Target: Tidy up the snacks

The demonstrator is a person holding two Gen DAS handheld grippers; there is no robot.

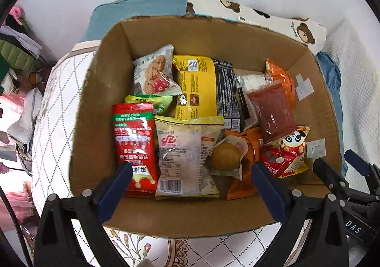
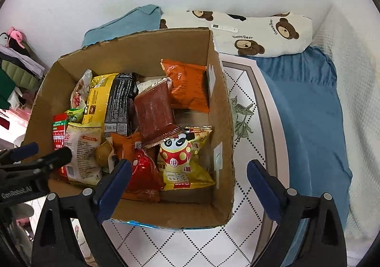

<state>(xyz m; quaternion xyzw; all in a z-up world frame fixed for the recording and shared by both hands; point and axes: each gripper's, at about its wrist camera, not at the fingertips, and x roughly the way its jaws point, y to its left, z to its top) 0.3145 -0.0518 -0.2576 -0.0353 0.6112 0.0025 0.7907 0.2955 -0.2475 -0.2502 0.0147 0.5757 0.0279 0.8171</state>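
Left wrist view: cardboard box (image 1: 152, 34) sits on a patterned white cloth (image 1: 54, 105), packed with overlapping snack packets. Red packet (image 1: 134, 145) stands against the left wall; a pale barcode packet (image 1: 187, 155) partly covers it. Yellow-and-black packet (image 1: 201, 86) lies behind, its lower edge buried. A round bun in clear wrap (image 1: 225, 156) hides most of an orange packet beneath. Left gripper (image 1: 191, 186) hovers over the near rim, fingers wide apart, holding nothing. Right wrist view: right gripper (image 2: 188, 186) also spread wide and empty, straddling the box's right wall. Panda packet (image 2: 182, 160) lies at the near right corner; print unreadable. Bear-print pillow (image 2: 261, 34) lies behind.
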